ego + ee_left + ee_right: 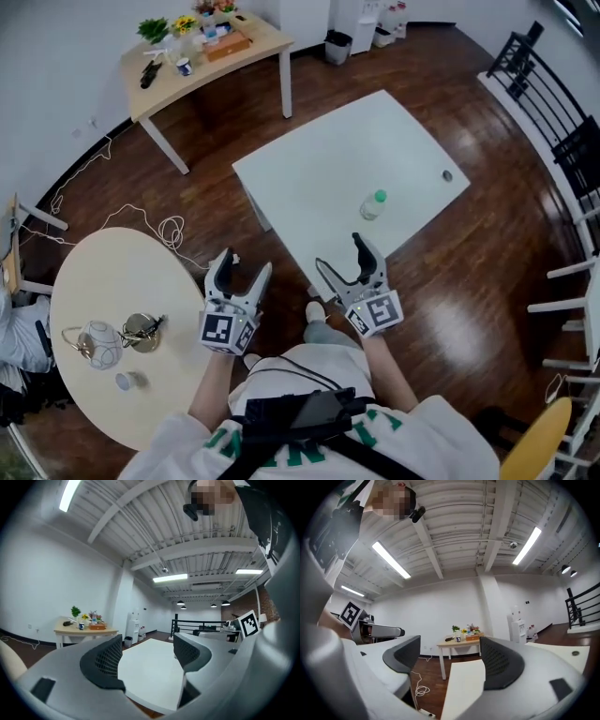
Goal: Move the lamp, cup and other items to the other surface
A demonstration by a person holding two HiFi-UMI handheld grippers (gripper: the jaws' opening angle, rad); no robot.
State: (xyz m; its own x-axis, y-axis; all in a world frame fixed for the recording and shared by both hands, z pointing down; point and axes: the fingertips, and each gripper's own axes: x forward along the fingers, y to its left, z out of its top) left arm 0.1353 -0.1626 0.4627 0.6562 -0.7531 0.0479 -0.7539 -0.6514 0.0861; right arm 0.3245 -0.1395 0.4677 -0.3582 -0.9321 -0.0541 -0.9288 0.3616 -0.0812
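Brass-ringed and white, the lamp stands on the round beige counter at the person's left. It is touching or just beside a brass piece that may be the cup, and a small grey disc lies near them. The white square counter ahead carries a green-capped bottle and a small dark item. The left tongs and right tongs are both spread wide with nothing between the jaws, held in front of the body and well apart from every item. Judged step: reach to the round counter for a pick. Turn toward the lamp and approach with the left tongs, which are nearer. Grip the lamp by its body or base, not the thin ring, which would likely flex or slip. Keep the jaws clear of the neighbouring brass piece when closing. Carry the lamp upright. Set it on bare white surface away from the bottle.
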